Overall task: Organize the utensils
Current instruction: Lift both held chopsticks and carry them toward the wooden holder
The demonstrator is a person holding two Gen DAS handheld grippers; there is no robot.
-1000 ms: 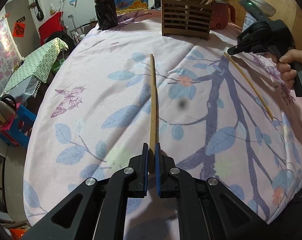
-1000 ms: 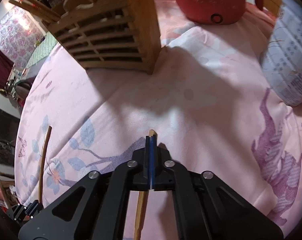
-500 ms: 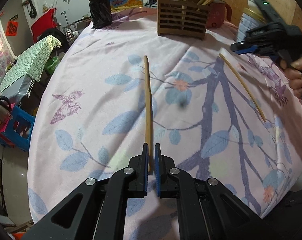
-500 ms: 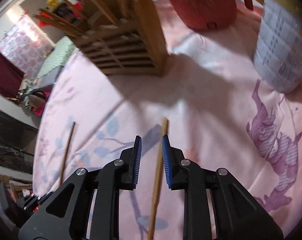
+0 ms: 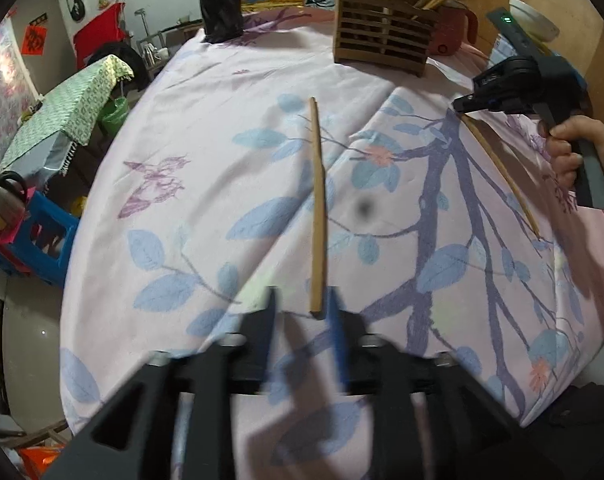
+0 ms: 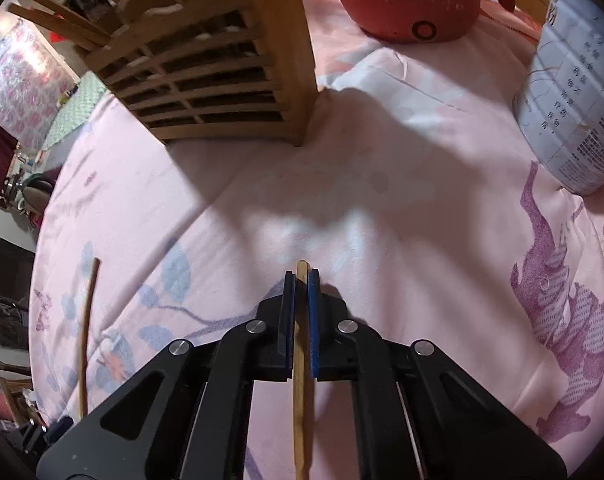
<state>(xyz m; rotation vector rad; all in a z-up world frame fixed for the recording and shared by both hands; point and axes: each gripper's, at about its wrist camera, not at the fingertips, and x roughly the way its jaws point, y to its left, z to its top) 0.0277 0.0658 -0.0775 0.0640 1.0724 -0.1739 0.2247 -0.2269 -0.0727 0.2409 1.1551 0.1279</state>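
1. Right gripper (image 6: 301, 280) clamped on a thin bamboo chopstick (image 6: 301, 392), tip poking just past blue pads; left gripper (image 5: 302, 300) opening, second chopstick (image 5: 318, 208) lying loose between its jaws on the tablecloth (image 5: 206, 128).
2. Pickup step, by the look of it; next calls for lifting toward the slatted wooden holder (image 6: 206, 76).
3. Soft floral cloth, rigid slats, slender straight sticks.

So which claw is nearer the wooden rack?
Right. The right claw, shut on a chopstick, is just short of the rack; the left claw, opening, sits far back across the cloth.
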